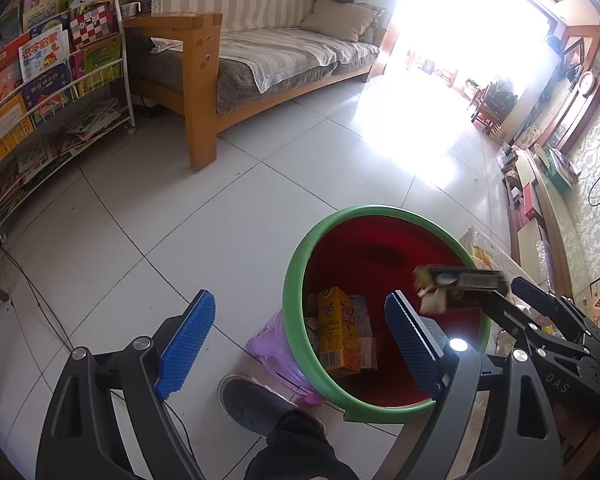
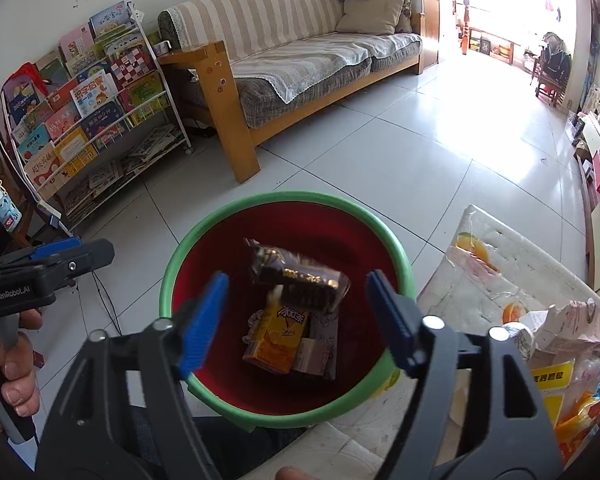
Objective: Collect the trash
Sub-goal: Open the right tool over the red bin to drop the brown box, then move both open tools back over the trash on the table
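Observation:
A red bin with a green rim (image 1: 296,264) (image 2: 168,276) stands on the tiled floor. A yellow drink carton (image 1: 336,328) (image 2: 278,336) and other packets lie at its bottom. My right gripper (image 2: 296,280) is open above the bin's mouth. A blurred brown snack wrapper (image 2: 300,284) (image 1: 456,280) hangs loose in the air between and beyond its blue pads, touching neither. My left gripper (image 1: 300,300) is open and holds nothing, at the bin's left rim. In the right wrist view the left gripper (image 2: 72,256) shows at the left edge, held by a hand.
A table with a fruit-print cloth (image 2: 480,280) stands right of the bin, bearing crumpled paper (image 2: 572,320) and yellow packaging (image 2: 548,384). A purple stool (image 1: 276,352) and the person's shoe (image 1: 256,400) are by the bin. Sofa (image 1: 260,52), bookshelf (image 1: 52,80) and a floor cable (image 1: 40,300) lie beyond.

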